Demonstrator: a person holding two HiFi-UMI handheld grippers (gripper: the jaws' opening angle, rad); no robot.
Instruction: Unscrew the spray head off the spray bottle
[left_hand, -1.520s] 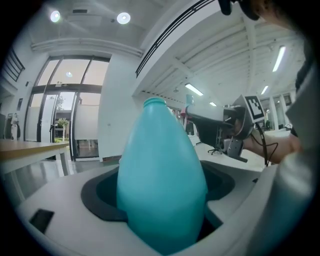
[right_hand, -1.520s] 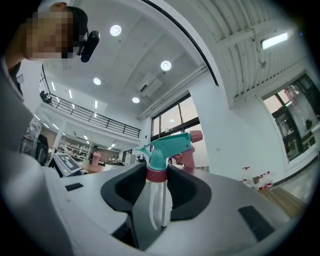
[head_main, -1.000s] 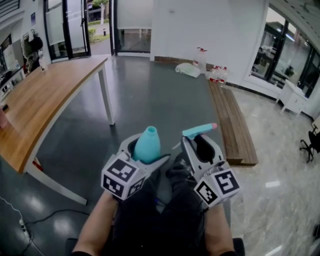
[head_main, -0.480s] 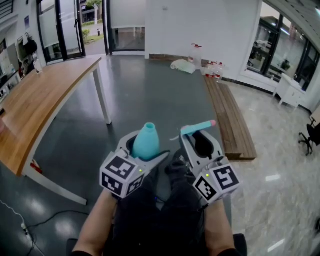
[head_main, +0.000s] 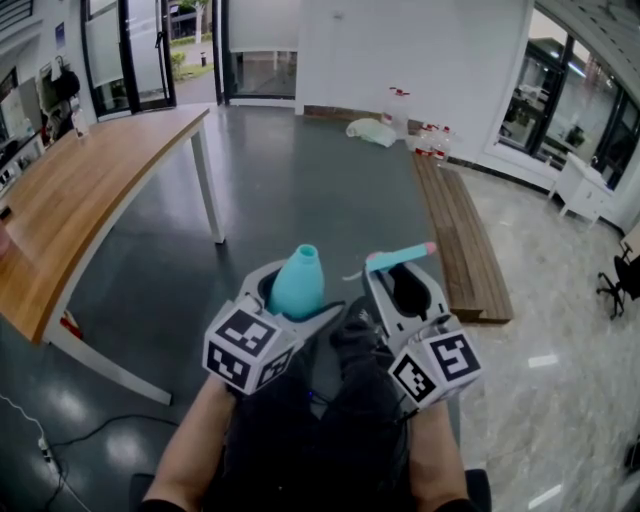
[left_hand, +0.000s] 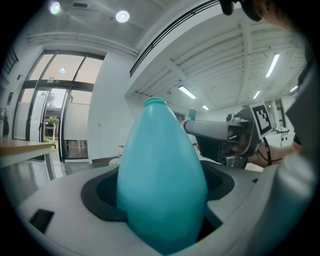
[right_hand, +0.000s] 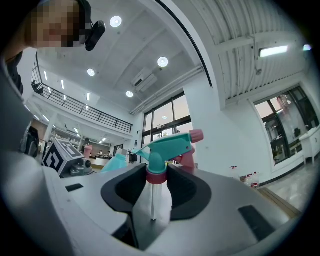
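In your left gripper (head_main: 296, 308): the jaws are clamped on the lower body of the teal bottle (left_hand: 161, 175), which stands upright out of them above your lap (head_main: 330, 430).
In your right gripper (head_main: 405, 292): the jaws pinch the head (right_hand: 167, 146) by its pink collar (right_hand: 156, 176). The nozzle (right_hand: 196, 135) points off to your right, and the white tube (right_hand: 152, 200) hangs free between the pads.
Between the two: head and bottle are side by side and apart, with nothing joining them. The neck (left_hand: 155, 101) is bare and open, so I judge the unscrewing done.
Bottle, handling: it looks like smooth, thin plastic and is likely light. You cannot tell through the opaque wall whether there is liquid inside. The body narrows toward the top, so a hold high up would tend to slide off.
Bottle, where to hold: keep your hold low, on the wide part. Squeeze only enough to stop it turning, since a thin wall would dent.
Head, handling: it looks like hard plastic, small and light, and top-heavy above the collar.
Head, where to hold: the collar is the right place, being round, stiff and the part that turns. Avoid the nozzle end, and avoid the tube, which is thin and would bend or kink.
Risk: if you tip the bottle, anything inside runs out of the open neck, so hold it upright.
Around you: the dark floor (head_main: 300, 180) lies below. A wooden table (head_main: 90, 190) is off to your left and a low wooden bench (head_main: 465, 250) ahead to your right, both well away from the grippers.
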